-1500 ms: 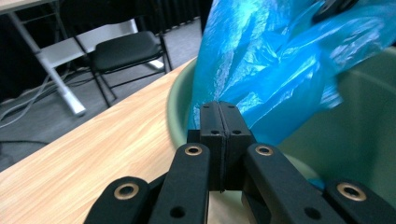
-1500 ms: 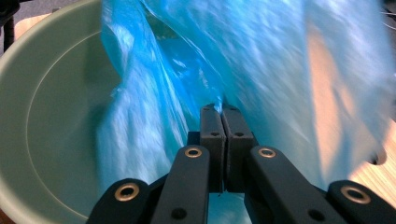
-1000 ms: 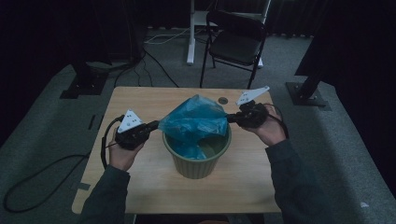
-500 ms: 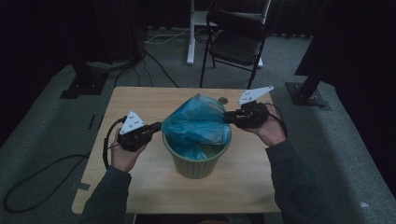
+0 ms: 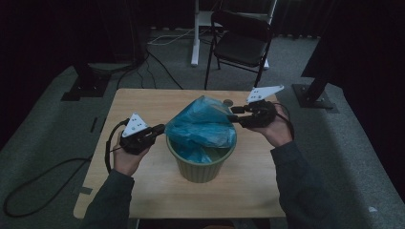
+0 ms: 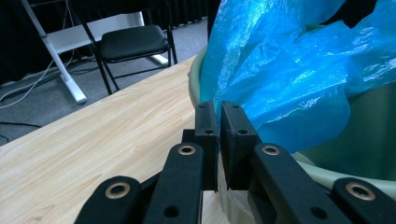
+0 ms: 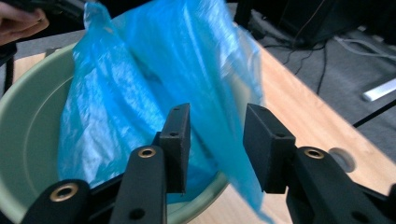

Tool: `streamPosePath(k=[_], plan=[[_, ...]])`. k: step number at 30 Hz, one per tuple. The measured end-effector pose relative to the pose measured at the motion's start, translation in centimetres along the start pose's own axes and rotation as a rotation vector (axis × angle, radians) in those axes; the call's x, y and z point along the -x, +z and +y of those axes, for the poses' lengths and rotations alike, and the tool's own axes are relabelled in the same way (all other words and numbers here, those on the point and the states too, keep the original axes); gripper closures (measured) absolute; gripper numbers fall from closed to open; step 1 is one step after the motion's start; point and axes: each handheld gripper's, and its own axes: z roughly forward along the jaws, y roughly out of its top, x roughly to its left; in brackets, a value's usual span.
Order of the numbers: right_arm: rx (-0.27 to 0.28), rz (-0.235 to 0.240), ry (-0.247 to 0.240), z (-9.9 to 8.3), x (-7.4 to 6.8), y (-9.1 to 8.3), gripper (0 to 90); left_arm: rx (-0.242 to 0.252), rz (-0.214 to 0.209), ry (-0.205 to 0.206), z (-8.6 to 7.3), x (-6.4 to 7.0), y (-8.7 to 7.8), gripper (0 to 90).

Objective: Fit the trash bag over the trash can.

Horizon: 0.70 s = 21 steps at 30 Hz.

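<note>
A pale green bin [image 5: 200, 167] stands mid-table with a blue plastic bag [image 5: 203, 121] bulging out of it. My left gripper [image 5: 161, 128] is at the bin's left rim. In the left gripper view its jaws [image 6: 218, 126] are pressed together at the bag's [image 6: 289, 70] lower edge, against the bin [image 6: 373, 135]. My right gripper [image 5: 232, 116] reaches the bag's right corner. Seen in the right gripper view, it [image 7: 215, 144] is open, with a fold of the bag [image 7: 154, 70] hanging between its jaws above the bin [image 7: 28, 130].
The wooden table [image 5: 143, 100] has bare surface around the bin. A small round disc [image 5: 228, 102] lies near the far edge, beside the right gripper. A black chair [image 5: 241, 43] and a white stand leg [image 5: 195, 33] are behind the table; a cable [image 5: 43, 176] runs on the floor at left.
Both grippers stay at the bag's two sides with only slight shifts. The left one has edged a little toward the bin.
</note>
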Motion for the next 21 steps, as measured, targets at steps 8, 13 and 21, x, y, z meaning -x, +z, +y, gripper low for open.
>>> streamPosePath(k=[8,13,21], plan=[[-0.017,0.025,-0.001,0.6,0.3,0.9,58.0,0.003,0.000,-0.003,0.0,0.1,0.1,84.2],[-0.089,0.045,0.001,0.3,0.4,2.5,76.2,0.005,-0.001,0.001,0.2,0.1,0.0,79.3],[-0.081,0.071,-0.008,0.8,0.3,2.2,89.4,0.057,0.004,0.003,1.1,-0.1,-1.2,66.9]])
